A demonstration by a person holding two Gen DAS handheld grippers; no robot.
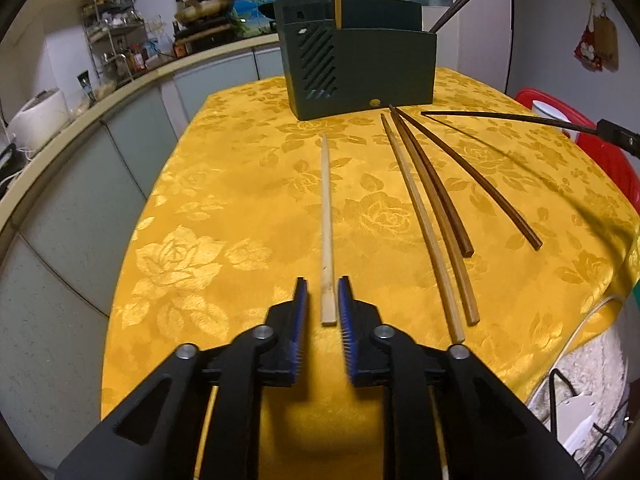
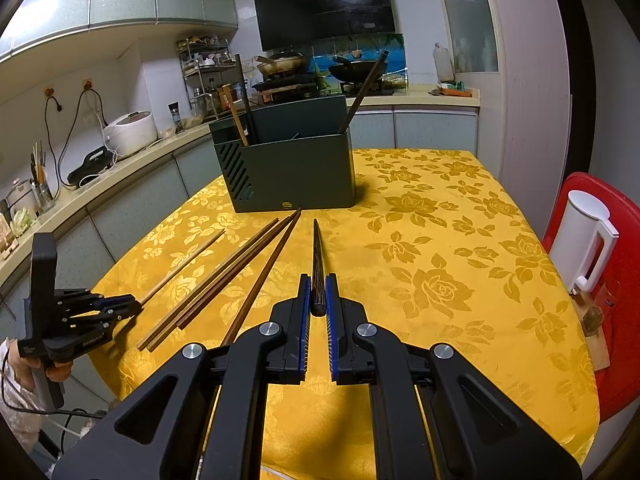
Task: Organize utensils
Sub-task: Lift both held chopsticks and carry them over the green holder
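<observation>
Left gripper is slightly open, pads clear of the pale chopstick lying between them on the cloth. Right gripper is clamped on a dark chopstick pointing at the holder ahead; four more chopsticks lie between the two grippers.

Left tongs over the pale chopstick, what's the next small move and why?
Probably close the left tongs on the pale chopstick. Its near end lies on the yellow tablecloth between the pads with gaps on both sides, so nothing is gripped yet. The right tongs already hold a dark chopstick, and the green utensil holder stands ahead.
</observation>
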